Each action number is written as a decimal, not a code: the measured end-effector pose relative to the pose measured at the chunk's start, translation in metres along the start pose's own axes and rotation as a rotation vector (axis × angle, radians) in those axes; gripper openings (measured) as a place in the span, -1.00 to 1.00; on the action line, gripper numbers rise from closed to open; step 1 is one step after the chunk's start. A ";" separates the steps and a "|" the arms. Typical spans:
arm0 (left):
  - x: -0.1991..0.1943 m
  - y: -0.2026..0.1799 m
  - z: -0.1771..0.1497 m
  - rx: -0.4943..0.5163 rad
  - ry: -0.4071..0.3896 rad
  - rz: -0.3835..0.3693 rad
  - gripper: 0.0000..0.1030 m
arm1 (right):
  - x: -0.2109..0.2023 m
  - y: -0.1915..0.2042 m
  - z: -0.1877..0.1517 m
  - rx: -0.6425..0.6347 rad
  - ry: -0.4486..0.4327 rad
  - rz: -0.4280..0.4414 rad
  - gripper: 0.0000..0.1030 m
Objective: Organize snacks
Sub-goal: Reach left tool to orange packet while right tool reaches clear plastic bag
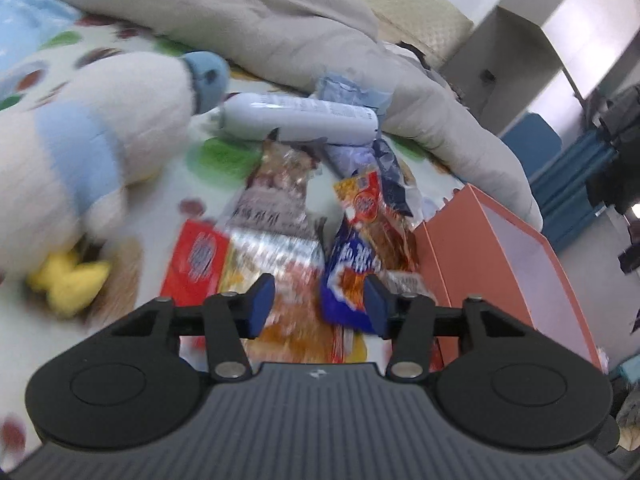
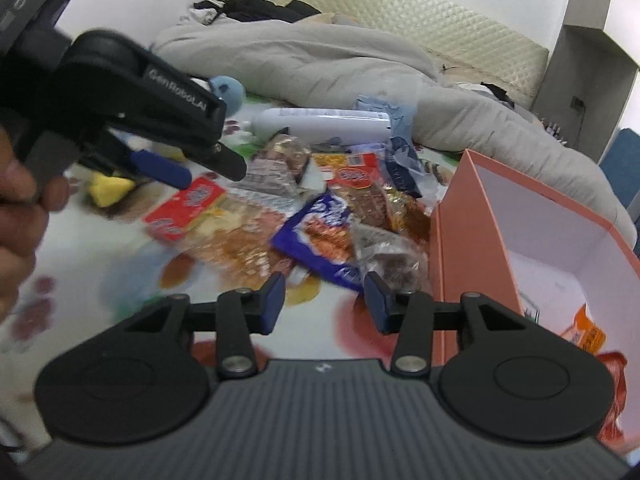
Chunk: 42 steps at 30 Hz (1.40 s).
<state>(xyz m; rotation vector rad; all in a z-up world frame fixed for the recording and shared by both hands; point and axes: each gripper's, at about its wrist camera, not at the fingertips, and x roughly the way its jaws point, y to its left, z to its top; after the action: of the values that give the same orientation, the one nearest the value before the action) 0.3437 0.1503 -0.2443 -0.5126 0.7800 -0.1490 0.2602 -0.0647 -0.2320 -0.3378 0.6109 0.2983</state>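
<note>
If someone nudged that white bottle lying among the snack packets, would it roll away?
Probably. The white bottle is round and lies on its side, so a sideways nudge could roll it. The soft bedspread and the packets against it would likely stop it soon.

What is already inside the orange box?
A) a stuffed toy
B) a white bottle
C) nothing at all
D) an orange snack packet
D: the right wrist view shows an orange snack packet lying inside the orange box, while the white bottle lies outside on the bed.
</note>
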 end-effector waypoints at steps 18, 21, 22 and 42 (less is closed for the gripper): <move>0.128 0.002 0.058 -0.107 0.037 -0.170 -0.04 | 0.082 -0.006 -0.022 -0.061 0.083 -0.137 -0.32; 0.138 0.003 0.060 -0.120 0.040 -0.155 -0.16 | 0.087 -0.005 -0.020 -0.078 0.074 -0.151 -0.34; 0.140 0.002 0.060 -0.112 0.041 -0.139 -0.23 | 0.088 -0.004 -0.020 -0.080 0.073 -0.156 -0.34; 0.079 -0.024 0.042 -0.039 -0.043 -0.215 -1.00 | 0.049 0.003 -0.025 -0.097 0.073 -0.136 -0.78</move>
<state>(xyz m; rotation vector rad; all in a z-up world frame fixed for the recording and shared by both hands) 0.4305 0.1209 -0.2567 -0.6347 0.6863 -0.3210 0.2843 -0.0631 -0.2809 -0.4831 0.6437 0.1862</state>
